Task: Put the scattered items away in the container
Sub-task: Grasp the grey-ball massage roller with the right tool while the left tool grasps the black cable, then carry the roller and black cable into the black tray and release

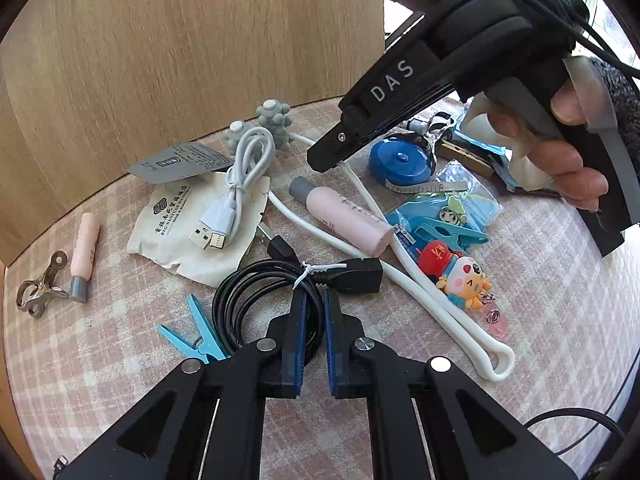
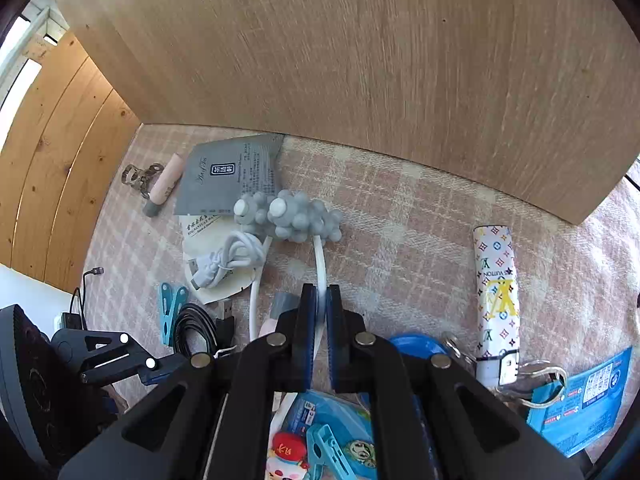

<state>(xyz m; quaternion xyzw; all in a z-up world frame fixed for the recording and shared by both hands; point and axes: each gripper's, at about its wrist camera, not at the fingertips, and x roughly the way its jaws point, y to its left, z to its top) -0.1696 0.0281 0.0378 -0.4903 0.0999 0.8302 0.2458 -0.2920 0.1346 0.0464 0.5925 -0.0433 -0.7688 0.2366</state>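
My left gripper (image 1: 315, 300) is shut on a coiled black USB cable (image 1: 248, 292) bound with a white twist tie; its blue pads pinch the strands where the coil lies on the checked cloth. My right gripper (image 2: 321, 300) is shut on the white band (image 2: 319, 256) of a massager whose grey knobbly balls (image 2: 296, 216) lie just beyond the fingertips. In the left wrist view the right gripper (image 1: 324, 162) comes down from the upper right, held by a hand, onto the same white band (image 1: 420, 280), which loops across the cloth from the grey balls (image 1: 276, 124).
Lying around on the pink checked cloth (image 1: 560, 320) are a pink tube (image 1: 344, 216), a blue tape measure (image 1: 400, 160), a white USB cable (image 1: 240, 184), a cartoon keychain (image 1: 460, 272), a blue peg (image 1: 196, 332), a metal clip (image 1: 38, 288) and a patterned tube (image 2: 498, 300). A wooden panel (image 1: 180, 60) walls the back.
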